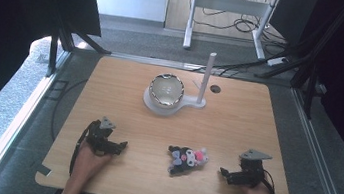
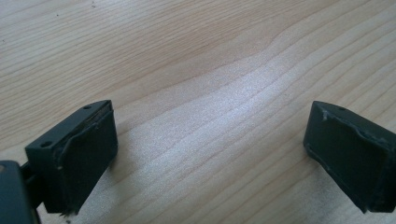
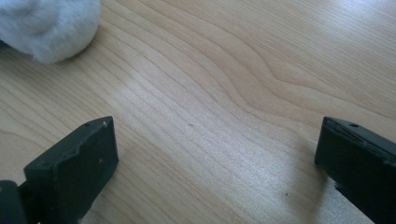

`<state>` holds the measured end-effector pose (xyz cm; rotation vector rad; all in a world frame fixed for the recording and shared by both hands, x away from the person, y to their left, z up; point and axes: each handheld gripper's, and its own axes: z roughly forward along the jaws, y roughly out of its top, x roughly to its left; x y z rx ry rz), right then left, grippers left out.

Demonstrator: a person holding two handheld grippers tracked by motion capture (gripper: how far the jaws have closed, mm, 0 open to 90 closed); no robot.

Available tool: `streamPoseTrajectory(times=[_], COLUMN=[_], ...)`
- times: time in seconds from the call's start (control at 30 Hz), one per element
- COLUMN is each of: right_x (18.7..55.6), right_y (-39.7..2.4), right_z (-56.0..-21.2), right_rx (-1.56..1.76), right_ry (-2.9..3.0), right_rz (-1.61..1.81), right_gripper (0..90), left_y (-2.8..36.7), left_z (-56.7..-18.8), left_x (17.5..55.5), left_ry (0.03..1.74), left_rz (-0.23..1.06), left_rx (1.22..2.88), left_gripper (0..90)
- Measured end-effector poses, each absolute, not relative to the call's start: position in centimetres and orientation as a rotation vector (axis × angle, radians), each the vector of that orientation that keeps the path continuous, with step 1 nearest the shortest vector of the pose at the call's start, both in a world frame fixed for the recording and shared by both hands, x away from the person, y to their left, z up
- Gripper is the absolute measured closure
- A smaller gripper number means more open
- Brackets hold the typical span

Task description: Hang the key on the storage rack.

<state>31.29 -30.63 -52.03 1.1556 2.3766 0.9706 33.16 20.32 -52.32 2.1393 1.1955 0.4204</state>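
A small plush toy, black, white and pink, lies on the wooden table near its front edge, between my two hands. My left gripper rests on the table to the toy's left, pointing right, jaws wide apart over bare wood. To the toy's right sits my right gripper, pointing left at it, also open. In the right gripper view a white fluffy part of the plush toy shows at the top left, beyond the spread jaws.
A shiny metal bowl sits on a white base with an upright white post at the table's far middle. A dark round hole lies right of the post. Black frames and cables surround the table.
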Motion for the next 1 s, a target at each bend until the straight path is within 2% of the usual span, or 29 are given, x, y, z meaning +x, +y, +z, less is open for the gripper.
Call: streamPoseTrajectory(times=[1.0], right_x=[31.21], right_y=[-30.56], right_z=[-51.71], right_rx=[1.132], right_ry=[2.428], right_rz=[0.941], right_gripper=[0.0], left_y=[20.32], left_z=[-52.32], left_x=[33.17], left_ry=[1.196], left_rz=[0.420], left_rx=[2.139], left_gripper=[2.9])
